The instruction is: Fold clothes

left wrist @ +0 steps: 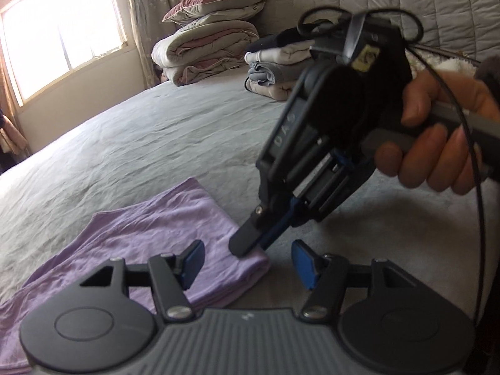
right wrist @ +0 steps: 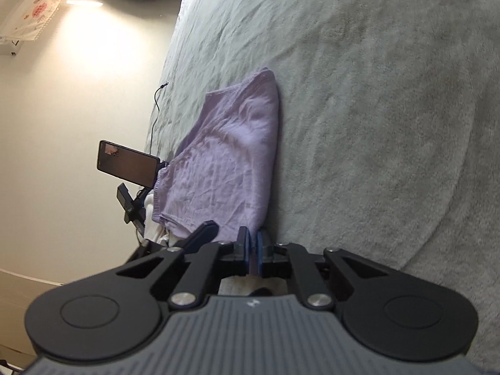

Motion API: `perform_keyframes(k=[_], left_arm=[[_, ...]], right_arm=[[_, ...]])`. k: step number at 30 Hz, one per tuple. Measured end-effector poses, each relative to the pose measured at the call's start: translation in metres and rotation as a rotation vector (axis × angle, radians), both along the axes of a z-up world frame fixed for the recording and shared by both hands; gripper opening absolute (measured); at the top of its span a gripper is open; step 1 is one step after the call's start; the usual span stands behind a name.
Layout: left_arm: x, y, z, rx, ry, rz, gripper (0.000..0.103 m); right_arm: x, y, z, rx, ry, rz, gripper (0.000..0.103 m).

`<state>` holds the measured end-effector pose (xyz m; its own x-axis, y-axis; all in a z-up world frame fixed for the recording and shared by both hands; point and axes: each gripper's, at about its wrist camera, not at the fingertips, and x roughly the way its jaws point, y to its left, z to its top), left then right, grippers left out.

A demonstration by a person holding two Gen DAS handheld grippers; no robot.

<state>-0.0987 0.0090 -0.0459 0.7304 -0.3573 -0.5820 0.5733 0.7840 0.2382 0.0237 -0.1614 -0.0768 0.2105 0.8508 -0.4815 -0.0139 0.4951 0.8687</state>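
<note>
Our right gripper pinches a corner of the folded lilac knit garment, which lies on the grey bedsheet ahead; our left gripper gapes empty just beside that corner.

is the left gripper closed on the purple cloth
No: in the left wrist view the left gripper has its jaws standing apart over the purple cloth, touching nothing, while the right gripper pinches the cloth's corner.

We note: garment plain lilac | bed pale grey-green | headboard grey, quilted | tool pads blue.
</note>
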Motion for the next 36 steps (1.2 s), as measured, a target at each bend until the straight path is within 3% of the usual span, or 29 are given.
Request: perform_keyframes(k=[7, 9, 11, 13, 15, 16, 22, 29, 36], left_arm=[[0.000, -0.011, -0.011, 0.078, -0.091, 0.083, 0.042], [0.001, -0.011, -0.013, 0.101, -0.099, 0.111, 0.023], [0.002, -0.011, -0.015, 0.118, -0.097, 0.135, 0.007], [0.000, -0.009, -0.014, 0.120, -0.099, 0.152, 0.006], [-0.002, -0.009, -0.011, 0.116, -0.103, 0.167, 0.005], [-0.004, -0.009, -0.010, 0.114, -0.105, 0.174, 0.005], [-0.015, -0.013, 0.001, 0.077, -0.128, 0.197, 0.004], [-0.024, -0.018, 0.004, 0.062, -0.104, 0.257, 0.003], [-0.024, -0.037, 0.015, 0.038, -0.087, 0.307, 0.003]], right_arm=[[0.003, -0.008, 0.010, 0.044, -0.015, -0.010, 0.007], [0.004, -0.010, 0.009, 0.042, -0.014, -0.013, 0.008], [0.004, -0.013, 0.008, 0.035, -0.017, -0.020, 0.015], [0.005, -0.019, 0.007, 0.018, -0.030, -0.039, 0.018], [0.008, -0.024, 0.003, 0.017, -0.035, -0.068, 0.036], [0.010, -0.027, 0.001, 0.028, -0.036, -0.089, 0.039], [0.021, -0.024, -0.003, 0.048, -0.102, -0.188, 0.038], [0.026, -0.021, -0.015, 0.042, -0.175, -0.297, 0.006], [0.018, -0.018, 0.002, -0.102, -0.246, -0.345, 0.005]])
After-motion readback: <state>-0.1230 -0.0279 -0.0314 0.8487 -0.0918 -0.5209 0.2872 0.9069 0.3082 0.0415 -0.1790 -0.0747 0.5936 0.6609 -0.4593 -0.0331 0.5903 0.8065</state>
